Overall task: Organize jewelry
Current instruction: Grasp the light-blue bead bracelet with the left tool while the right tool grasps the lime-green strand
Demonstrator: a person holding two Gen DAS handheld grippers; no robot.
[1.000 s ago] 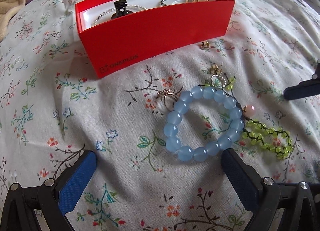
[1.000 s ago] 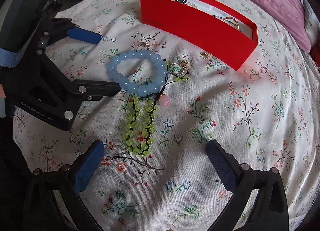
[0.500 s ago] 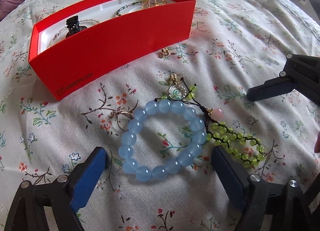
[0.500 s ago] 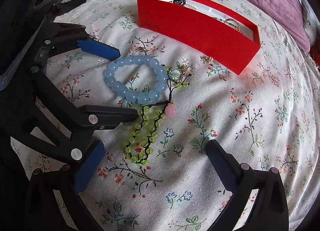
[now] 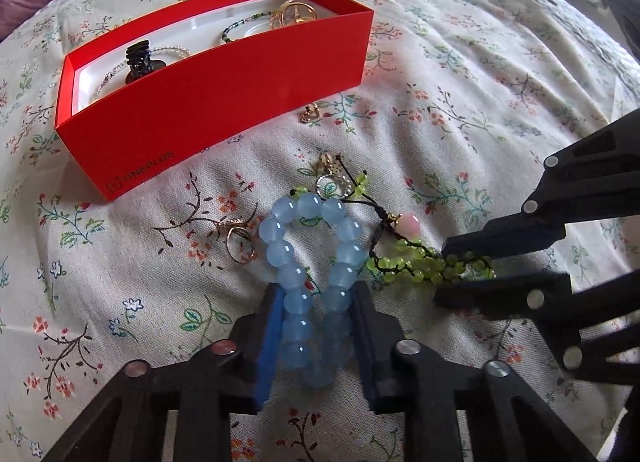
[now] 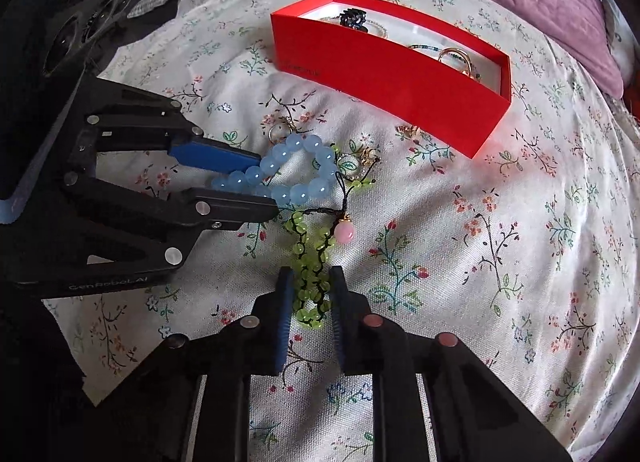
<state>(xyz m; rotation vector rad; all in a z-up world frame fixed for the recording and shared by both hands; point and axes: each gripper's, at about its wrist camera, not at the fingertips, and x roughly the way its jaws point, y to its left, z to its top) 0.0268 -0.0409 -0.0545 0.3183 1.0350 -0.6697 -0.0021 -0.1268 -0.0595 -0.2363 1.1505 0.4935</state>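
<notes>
Since the earlier frame both pairs of jaws have just been closing. The blue bead bracelet point(image 5: 308, 262), then a round loop, is now squeezed into a narrow teardrop. The left gripper point(image 5: 316, 326) grips its near end between blue ribbed fingers point(image 5: 266, 338), the pads pressing the glossy, translucent round beads. The right gripper point(image 6: 308, 302) is clamped on the green bead bracelet point(image 6: 310, 282), a flattened loop of small yellow-green beads knotted on black cord, with a smooth pink bead point(image 6: 345, 232) on its tail.

Both bracelets lie on the floral bedspread point(image 5: 120, 262), a woven cream cloth, just in front of the red box point(image 5: 216, 109). The box is a long open cardboard tray with a white liner, holding a black claw clip point(image 5: 140, 61), thin chains and a gold ring.

A gold ring point(image 5: 240, 242) lies just left of the blue beads. A small gold charm point(image 5: 310, 113) lies near the box wall.

Both grippers tilt steeply down toward the bed, side by side, the right one entering the left wrist view from the right.
</notes>
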